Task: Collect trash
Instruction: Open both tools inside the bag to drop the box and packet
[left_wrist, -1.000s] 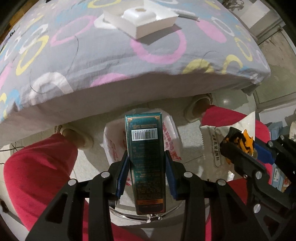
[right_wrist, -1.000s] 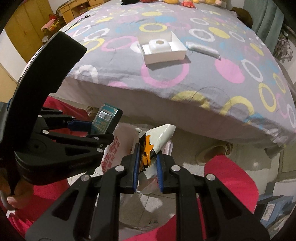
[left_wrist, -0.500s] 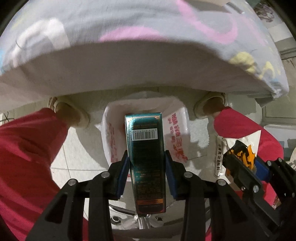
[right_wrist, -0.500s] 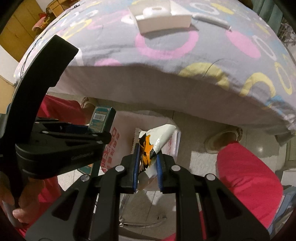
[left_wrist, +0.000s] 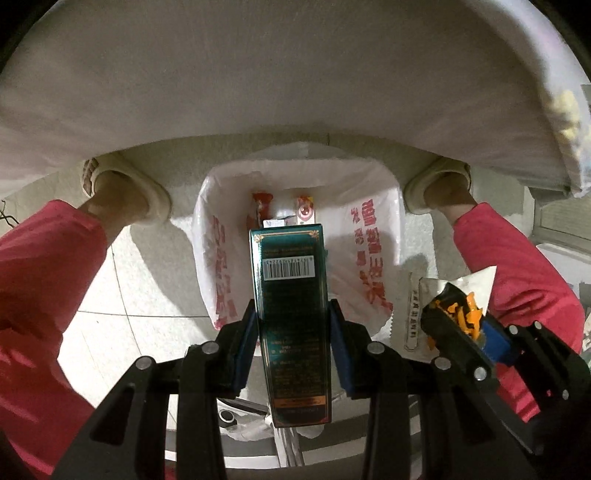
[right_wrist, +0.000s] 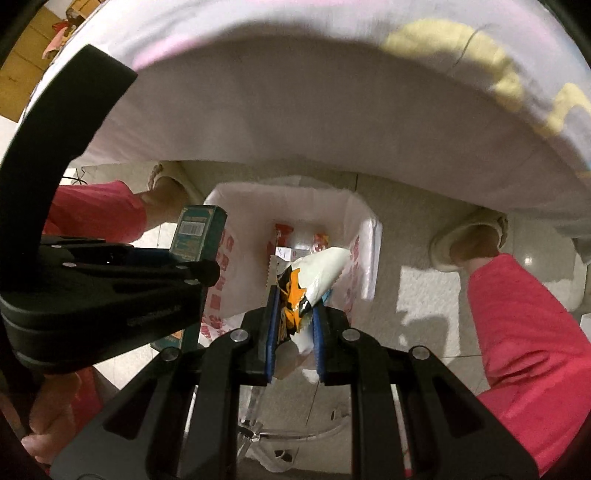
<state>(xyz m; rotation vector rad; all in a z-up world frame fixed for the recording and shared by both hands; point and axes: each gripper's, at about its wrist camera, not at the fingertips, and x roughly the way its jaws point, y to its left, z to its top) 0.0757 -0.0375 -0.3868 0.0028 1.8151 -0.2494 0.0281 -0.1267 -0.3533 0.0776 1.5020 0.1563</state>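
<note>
My left gripper (left_wrist: 291, 328) is shut on a tall dark green box (left_wrist: 290, 295) with a barcode, held upright over the open mouth of a white bag-lined trash bin (left_wrist: 373, 206). My right gripper (right_wrist: 293, 314) is shut on a crumpled silver and orange snack wrapper (right_wrist: 314, 269), also above the bin (right_wrist: 362, 236). Red and white packets (left_wrist: 284, 210) lie at the bin's bottom. In the right wrist view the green box (right_wrist: 195, 236) and left gripper (right_wrist: 199, 271) show at the left; in the left wrist view the wrapper (left_wrist: 458, 299) is at the right.
The bed's white sheet edge (left_wrist: 295, 92) overhangs just beyond the bin. A person's feet in pale slippers (left_wrist: 125, 192) (left_wrist: 439, 188) and red trouser legs (left_wrist: 40, 280) flank the bin on tiled floor. A chair base (right_wrist: 295, 435) sits below the grippers.
Both grippers have dropped from above the bed edge toward the bin, which now fills the centre of both views. The bed top and its white box have left the picture. Both grips are unchanged.
</note>
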